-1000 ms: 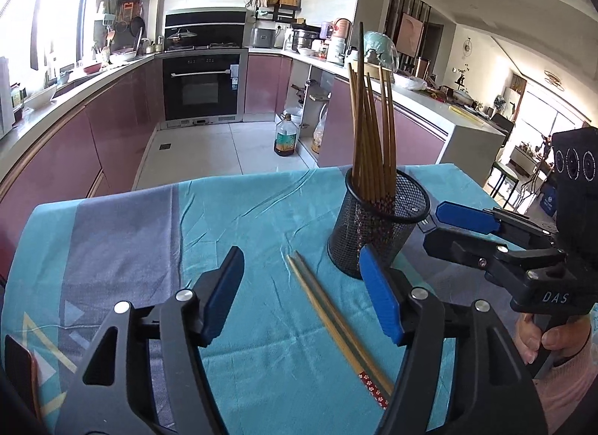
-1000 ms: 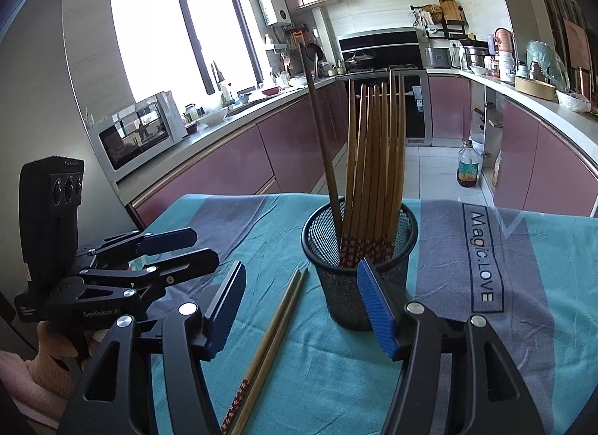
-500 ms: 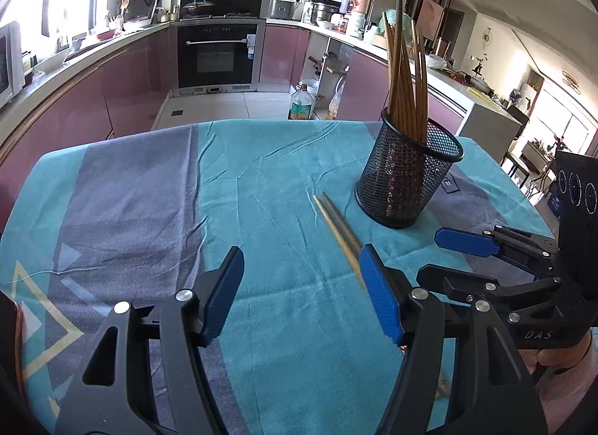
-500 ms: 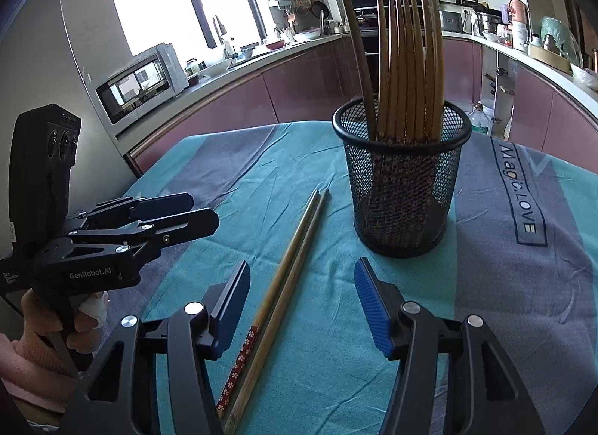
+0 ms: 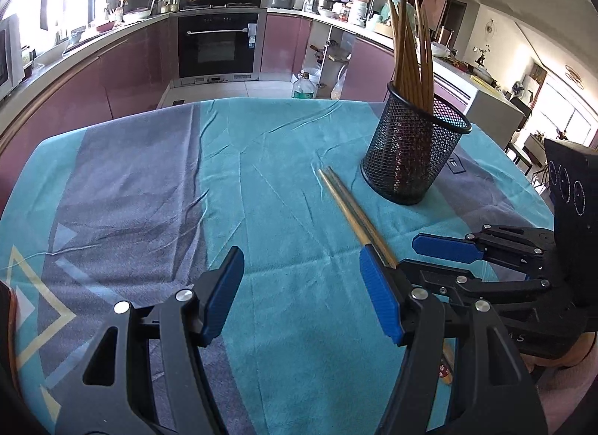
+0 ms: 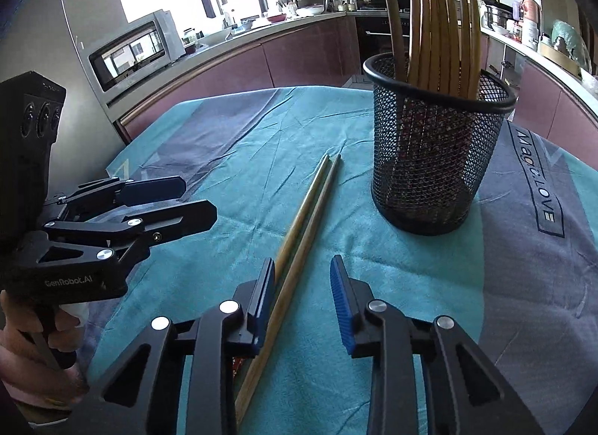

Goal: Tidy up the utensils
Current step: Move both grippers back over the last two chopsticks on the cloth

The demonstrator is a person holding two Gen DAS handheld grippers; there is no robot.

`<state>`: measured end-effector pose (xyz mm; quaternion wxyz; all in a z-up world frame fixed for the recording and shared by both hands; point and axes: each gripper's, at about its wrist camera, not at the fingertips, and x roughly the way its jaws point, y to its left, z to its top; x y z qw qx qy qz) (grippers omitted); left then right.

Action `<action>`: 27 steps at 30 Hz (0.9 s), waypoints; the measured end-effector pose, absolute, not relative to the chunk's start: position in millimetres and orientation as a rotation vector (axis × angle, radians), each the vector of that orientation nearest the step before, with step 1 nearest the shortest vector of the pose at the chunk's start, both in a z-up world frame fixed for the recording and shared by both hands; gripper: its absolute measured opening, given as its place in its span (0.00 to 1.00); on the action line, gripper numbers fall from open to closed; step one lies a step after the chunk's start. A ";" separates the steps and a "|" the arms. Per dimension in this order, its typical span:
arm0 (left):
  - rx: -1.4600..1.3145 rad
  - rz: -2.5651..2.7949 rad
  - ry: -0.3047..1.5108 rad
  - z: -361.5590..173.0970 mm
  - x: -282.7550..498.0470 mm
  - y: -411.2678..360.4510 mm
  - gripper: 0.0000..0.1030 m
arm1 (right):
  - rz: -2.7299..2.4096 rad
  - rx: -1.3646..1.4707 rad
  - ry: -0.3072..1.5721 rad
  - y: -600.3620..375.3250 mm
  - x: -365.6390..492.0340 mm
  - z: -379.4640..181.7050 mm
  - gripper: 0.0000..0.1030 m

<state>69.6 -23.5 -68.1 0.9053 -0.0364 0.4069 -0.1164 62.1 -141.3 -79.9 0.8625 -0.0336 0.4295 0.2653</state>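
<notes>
Two wooden chopsticks (image 5: 345,203) lie side by side on the teal cloth, also in the right wrist view (image 6: 310,207). A black mesh holder (image 5: 413,156) with several chopsticks stands upright beyond them, also in the right wrist view (image 6: 435,158). My right gripper (image 6: 303,298) is open, low over the chopsticks' near part, its left finger (image 6: 263,293) beside them; it also shows in the left wrist view (image 5: 444,255). My left gripper (image 5: 301,291) is open and empty, left of the chopsticks; it also shows in the right wrist view (image 6: 187,197).
The table has a teal and grey cloth (image 5: 149,188) with "Magic.LOVE" print (image 6: 538,177). Kitchen counters (image 5: 74,50), an oven (image 5: 218,42) and a microwave (image 6: 130,52) stand beyond the table. A water bottle (image 5: 304,85) stands on the floor.
Both grippers have pulled back from the holder and dropped lower. My right gripper has narrowed and come down over the lying chopsticks.
</notes>
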 end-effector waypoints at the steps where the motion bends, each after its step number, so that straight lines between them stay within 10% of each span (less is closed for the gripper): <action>1: -0.075 -0.243 0.843 -67.7 70.0 -23.4 0.62 | 0.554 -0.079 0.905 -140.6 62.1 -81.4 0.23; 27: 0.029 -0.345 0.892 -88.7 78.8 -67.8 0.62 | 0.531 0.003 0.940 -166.9 71.4 -84.2 0.20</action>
